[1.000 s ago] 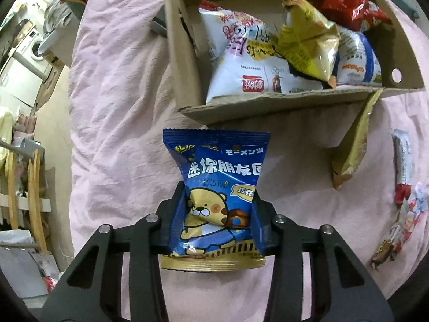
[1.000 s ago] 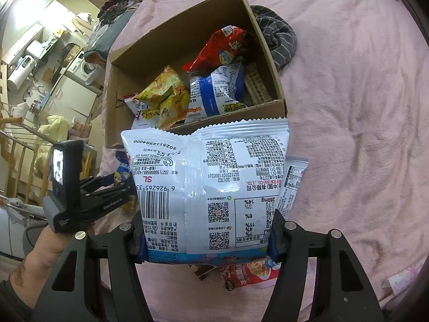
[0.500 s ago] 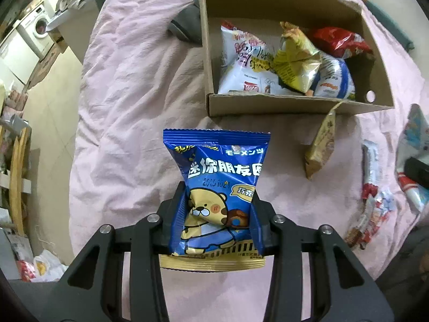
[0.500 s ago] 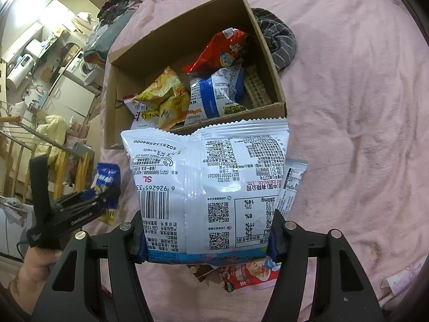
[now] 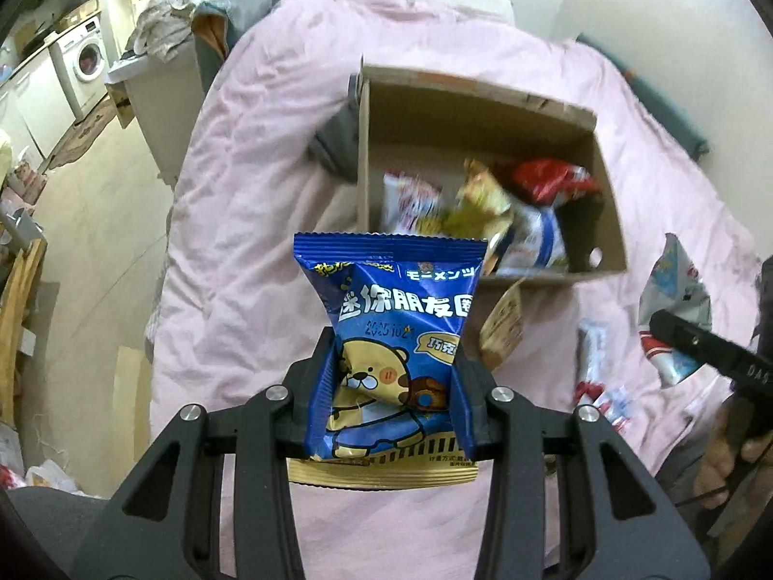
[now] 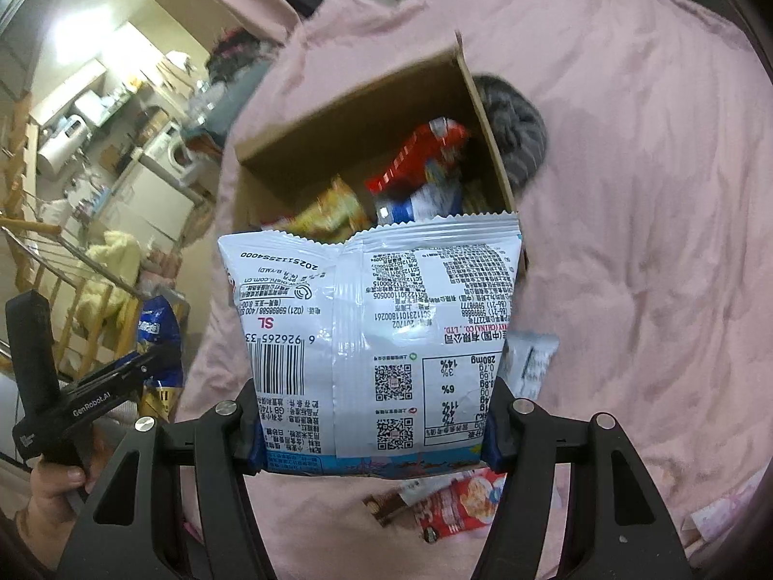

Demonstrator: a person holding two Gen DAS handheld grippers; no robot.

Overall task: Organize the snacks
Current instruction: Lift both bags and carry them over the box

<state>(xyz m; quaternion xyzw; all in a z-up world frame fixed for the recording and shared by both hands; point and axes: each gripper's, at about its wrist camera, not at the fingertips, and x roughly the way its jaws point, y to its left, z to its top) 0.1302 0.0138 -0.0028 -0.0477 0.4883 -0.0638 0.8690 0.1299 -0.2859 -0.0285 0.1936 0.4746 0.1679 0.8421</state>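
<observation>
1. A blue foil snack packet printed with a cartoon bear [image 5: 393, 353] is clamped by its lower half between the fingers of the left gripper [image 5: 393, 386]; the packet stands upright, with its crimped top edge free.
2. A white plastic snack bag with a barcode and printed labels [image 6: 372, 338] is clamped at its lower corners by the right gripper [image 6: 372, 440], its back side turned to the camera.
3. An open brown cardboard box [image 5: 483, 111] is seen on a bed covered with a pink sheet [image 5: 251, 169], at 12 to 1 o'clock from the blue packet in the left wrist view.
4. Several snacks are contained in the box: a red packet [image 5: 548, 179], a yellow packet [image 5: 478, 203] and a white-and-blue packet [image 5: 536, 241]; the details are blurred.
5. A small gold sachet [image 5: 502, 328] is seen against the near wall of the box, at 3 o'clock from the blue packet.
6. More loose wrappers [image 5: 594, 367] are left on the sheet at 3 o'clock, beyond the sachet.
7. A dark grey striped cloth [image 6: 517, 130] is bunched just beside the box, at 1 o'clock from the white bag in the right wrist view.
8. In the right wrist view the left gripper is seen at 9 o'clock, gripped by a hand [image 6: 53, 488].
</observation>
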